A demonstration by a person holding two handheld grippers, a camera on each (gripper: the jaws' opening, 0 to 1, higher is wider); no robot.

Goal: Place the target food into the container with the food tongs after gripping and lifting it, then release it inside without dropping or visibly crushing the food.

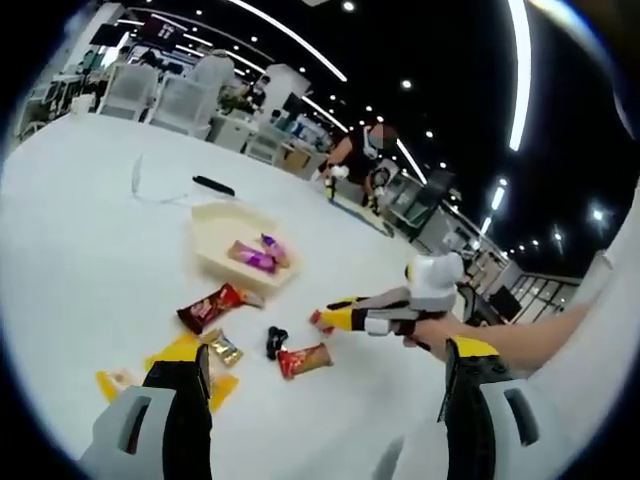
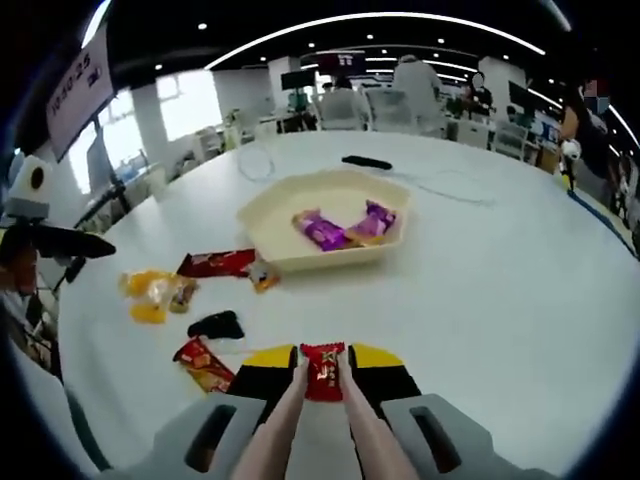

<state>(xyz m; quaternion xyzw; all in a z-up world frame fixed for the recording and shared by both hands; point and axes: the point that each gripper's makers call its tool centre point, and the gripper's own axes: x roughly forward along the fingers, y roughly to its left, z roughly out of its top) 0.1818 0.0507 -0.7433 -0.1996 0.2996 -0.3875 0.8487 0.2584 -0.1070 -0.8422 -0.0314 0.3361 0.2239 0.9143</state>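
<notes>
1. Table (image 2: pixel 520 290): smooth white top, faint sheen, lower right of frame.
2. Container (image 2: pixel 268 228): cream plastic, matt.
3. Red snack packet (image 2: pixel 322 368): glossy foil wrapper.
4. Purple wrappers (image 2: pixel 322 231): shiny foil.
5. Tongs (image 2: pixel 300 420): smooth, pale.

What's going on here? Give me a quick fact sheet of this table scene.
surface: white table
container: cream tray holding two purple-wrapped snacks
right gripper: tongs pinching a small red snack
left gripper: open, holding nothing
loose on table: red packet, yellow wrappers, small black item
background: office, seated person
</notes>
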